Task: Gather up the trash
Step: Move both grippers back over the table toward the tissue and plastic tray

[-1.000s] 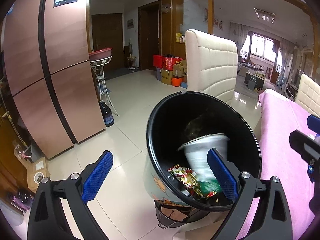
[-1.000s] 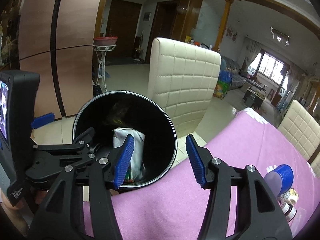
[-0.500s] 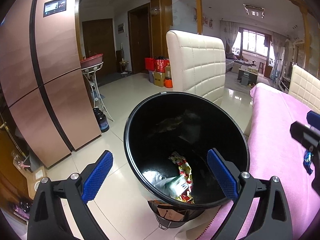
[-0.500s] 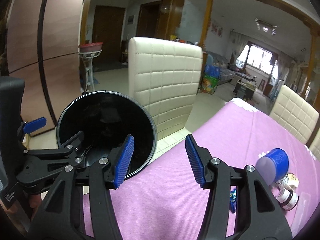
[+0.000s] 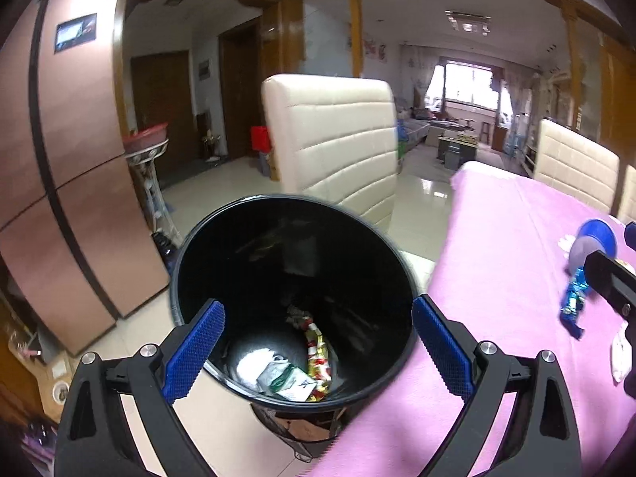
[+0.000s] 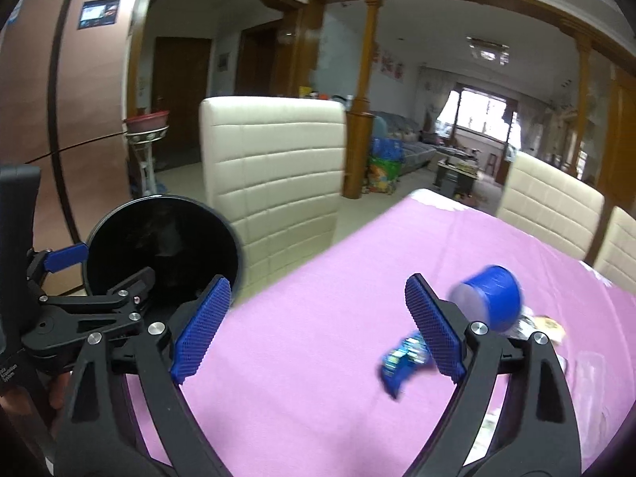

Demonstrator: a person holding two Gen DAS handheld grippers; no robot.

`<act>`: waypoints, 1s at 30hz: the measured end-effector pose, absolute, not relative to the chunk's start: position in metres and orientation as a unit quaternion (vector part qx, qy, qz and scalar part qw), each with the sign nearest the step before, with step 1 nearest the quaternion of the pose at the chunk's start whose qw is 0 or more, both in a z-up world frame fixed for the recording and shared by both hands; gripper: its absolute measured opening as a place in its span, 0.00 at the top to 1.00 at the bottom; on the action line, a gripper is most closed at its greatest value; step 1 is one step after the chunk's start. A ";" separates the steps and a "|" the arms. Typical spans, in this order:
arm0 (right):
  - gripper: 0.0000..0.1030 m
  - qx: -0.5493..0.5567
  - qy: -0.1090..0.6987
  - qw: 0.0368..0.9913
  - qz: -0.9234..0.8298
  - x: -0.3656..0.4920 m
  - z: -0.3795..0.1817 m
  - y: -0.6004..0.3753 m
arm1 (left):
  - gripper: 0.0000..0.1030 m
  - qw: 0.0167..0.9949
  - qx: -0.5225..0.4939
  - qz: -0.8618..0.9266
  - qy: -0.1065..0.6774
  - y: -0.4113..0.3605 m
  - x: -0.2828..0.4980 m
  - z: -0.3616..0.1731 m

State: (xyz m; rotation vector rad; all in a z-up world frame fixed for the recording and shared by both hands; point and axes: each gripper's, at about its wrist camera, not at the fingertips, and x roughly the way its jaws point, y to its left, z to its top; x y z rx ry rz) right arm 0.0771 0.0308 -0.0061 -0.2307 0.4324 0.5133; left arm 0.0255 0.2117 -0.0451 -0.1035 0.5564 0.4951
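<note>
A black trash bin [image 5: 222, 246] stands on the floor at the table's corner; it also shows in the right wrist view [image 6: 119, 214]. Inside it lie a white cup and carton [image 5: 278, 373] and colourful wrappers [image 5: 316, 353]. My left gripper [image 5: 318, 348] is open and empty above the bin's mouth. My right gripper [image 6: 316, 328] is open and empty over the pink tablecloth [image 6: 302, 342]. A blue wrapper [image 6: 401, 361] lies on the cloth by its right finger; it also shows in the left wrist view [image 5: 572, 310]. A blue cup [image 6: 493, 302] lies on its side behind it.
A cream chair [image 5: 334, 139] stands behind the bin, and more chairs [image 6: 556, 206] line the table's far side. A copper fridge [image 5: 59, 183] is at the left. Small jars and papers [image 6: 548, 326] lie at the table's right.
The white cup has dropped from my left gripper into the bin. Both grippers have swung right, so the table and the blue wrapper have come into view.
</note>
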 end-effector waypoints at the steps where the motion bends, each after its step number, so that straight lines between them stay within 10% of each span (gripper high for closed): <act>1: 0.14 -0.109 0.215 0.939 0.244 0.079 -0.006 0.024 | 0.10 0.933 -0.049 0.230 0.273 0.205 0.028 -0.044; 30: 0.10 -0.054 0.326 0.943 -0.040 0.113 -0.057 -0.193 | 0.10 0.940 0.074 -0.073 0.323 -0.020 0.086 -0.061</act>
